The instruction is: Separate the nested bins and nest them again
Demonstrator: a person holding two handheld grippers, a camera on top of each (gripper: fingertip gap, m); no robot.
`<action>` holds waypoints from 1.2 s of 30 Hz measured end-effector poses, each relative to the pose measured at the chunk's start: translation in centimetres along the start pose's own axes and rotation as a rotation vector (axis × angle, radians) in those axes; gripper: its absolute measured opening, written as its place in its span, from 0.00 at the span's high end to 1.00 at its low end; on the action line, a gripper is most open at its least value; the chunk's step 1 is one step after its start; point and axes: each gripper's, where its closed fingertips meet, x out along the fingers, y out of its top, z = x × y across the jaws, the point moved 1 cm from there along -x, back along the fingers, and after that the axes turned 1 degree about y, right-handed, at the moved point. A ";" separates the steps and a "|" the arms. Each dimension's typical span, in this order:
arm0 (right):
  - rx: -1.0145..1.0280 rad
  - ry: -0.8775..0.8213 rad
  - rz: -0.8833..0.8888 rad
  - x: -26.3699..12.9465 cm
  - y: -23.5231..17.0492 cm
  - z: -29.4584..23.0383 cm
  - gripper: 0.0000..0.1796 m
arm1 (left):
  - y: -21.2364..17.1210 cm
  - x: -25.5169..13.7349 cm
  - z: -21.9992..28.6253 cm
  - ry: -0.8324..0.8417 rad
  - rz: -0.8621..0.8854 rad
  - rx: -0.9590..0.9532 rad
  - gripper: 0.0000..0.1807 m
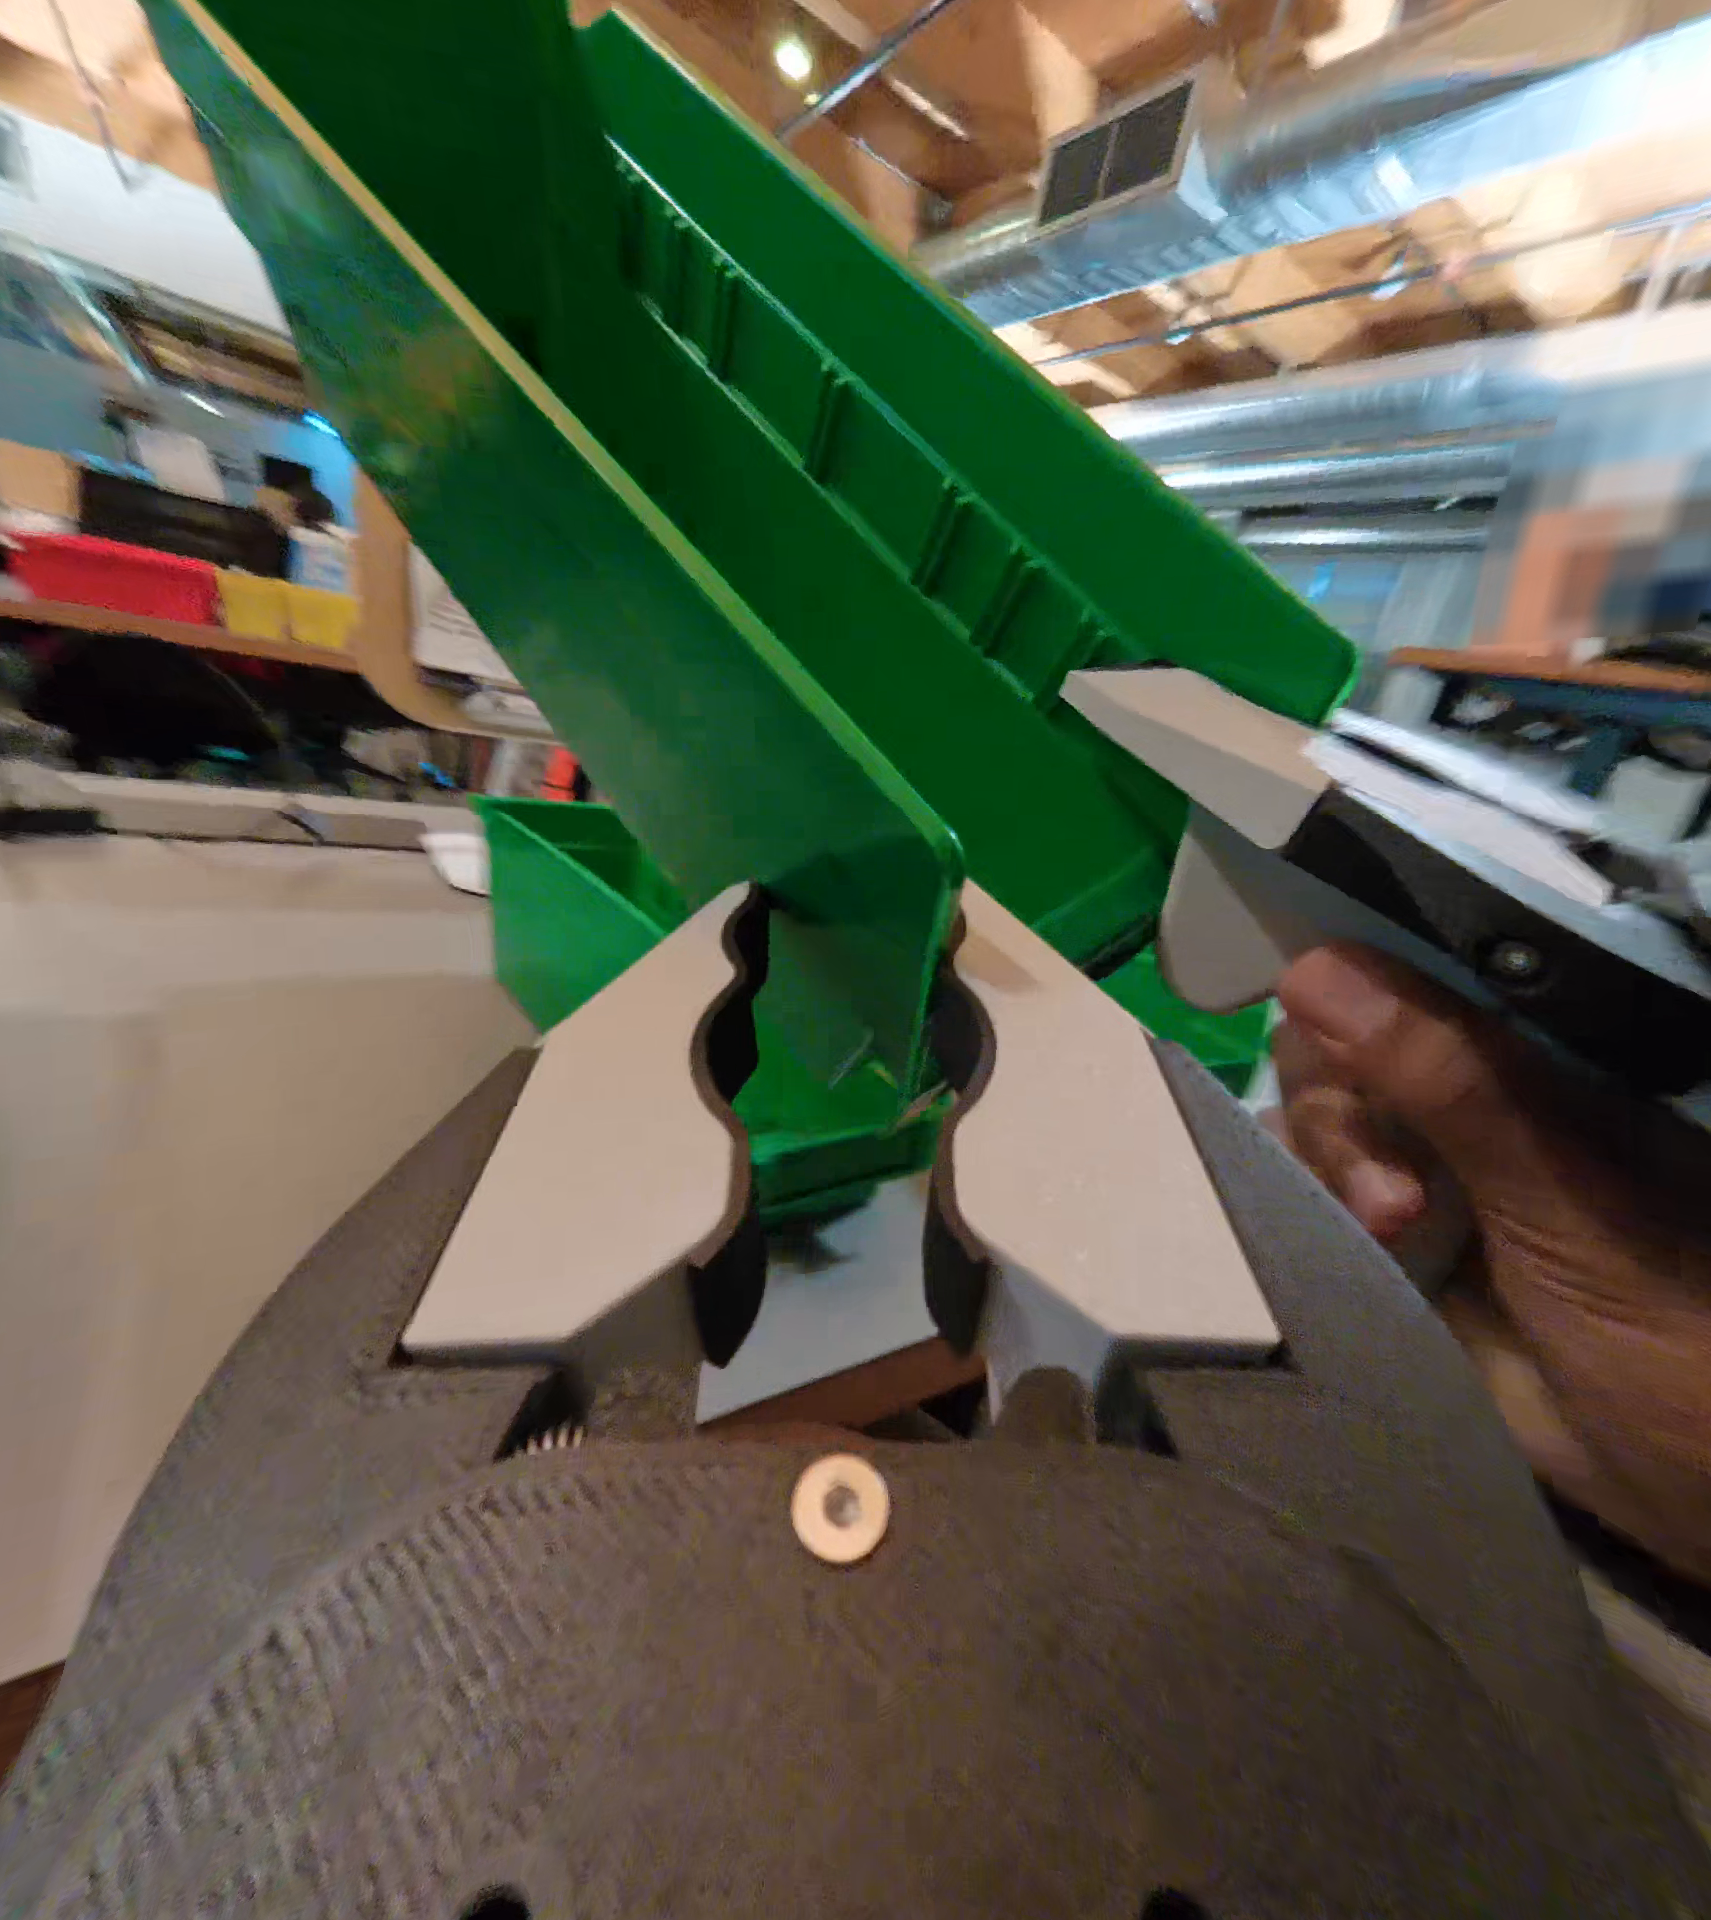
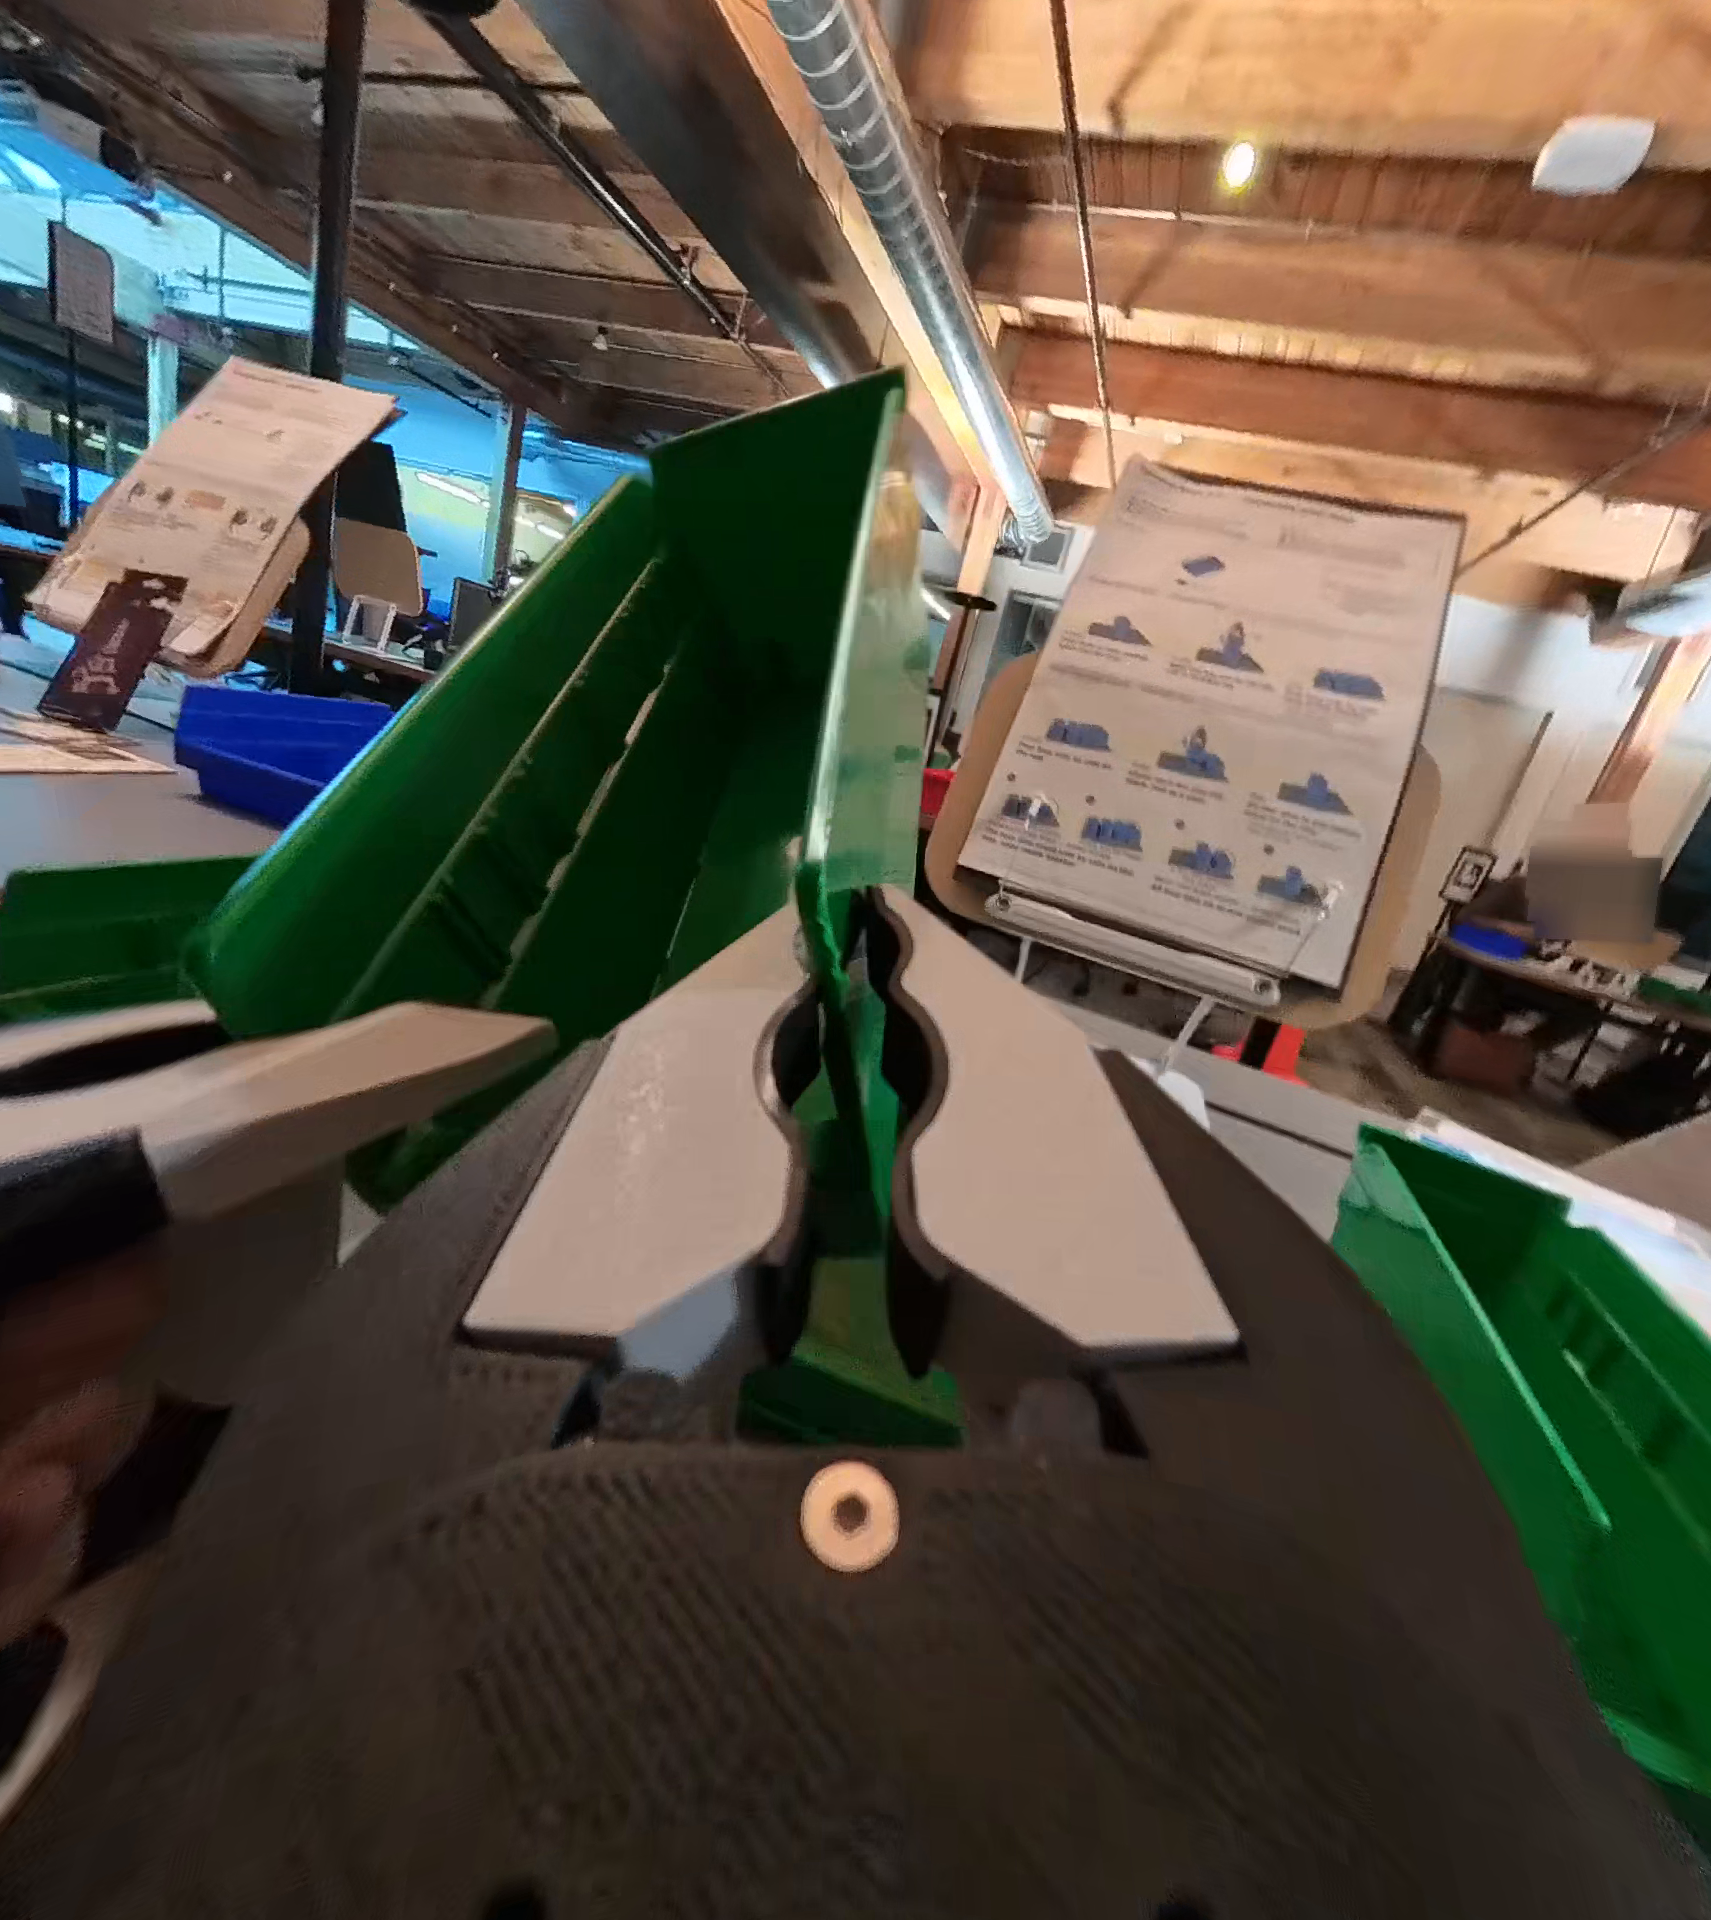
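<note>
A: Above the desk (image 1: 155, 1039), a green bin (image 1: 622, 540) hangs tilted, one end high, gripped at opposite walls. The left gripper (image 1: 846, 1039) has its fingers narrowed onto one wall near the low corner, and the right gripper (image 2: 846, 1049) has its fingers closed tight on the other wall's thin edge.

B: Is that one bin, or a pair stuck together?

A: I cannot tell for sure. In the left wrist view the ribbed rim looks like a single shell, but a second one could sit inside it.

B: And the others?

A: More green bins lie down on the desk: one low bin (image 2: 103, 935) past the lifted one, and another bin (image 2: 1578, 1371) close by on the right side, lying open. A further green corner (image 1: 560, 894) shows just behind the left fingers.

B: So how far along?

A: My judgement is that the separating is largely done or in its last pull, since several bins lie apart. Nesting them again looks wholly left to do, starting with setting this lifted one into a bin below.
</note>
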 end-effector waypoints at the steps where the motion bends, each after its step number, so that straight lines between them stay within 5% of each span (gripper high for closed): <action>1: -0.014 0.011 0.007 0.3 0.0 -0.6 0.98 | 0.4 -0.3 -0.8 0.034 0.001 0.061 0.86; 8: 0.047 0.348 0.058 0.3 0.0 -8.2 0.77 | 2.1 -2.7 -7.9 0.234 -0.012 0.032 1.00; 13: 0.186 0.529 0.037 0.3 0.2 -10.9 0.78 | 4.6 -4.9 -11.5 0.326 0.030 0.059 0.99; 21: 0.137 0.583 -0.071 -0.3 -4.0 -11.9 0.83 | 10.8 -9.2 -20.9 0.542 0.099 0.176 1.00; 36: 0.188 0.480 -0.246 -2.8 -8.0 -8.1 0.91 | 7.2 -5.5 -30.2 0.519 -0.356 0.092 1.00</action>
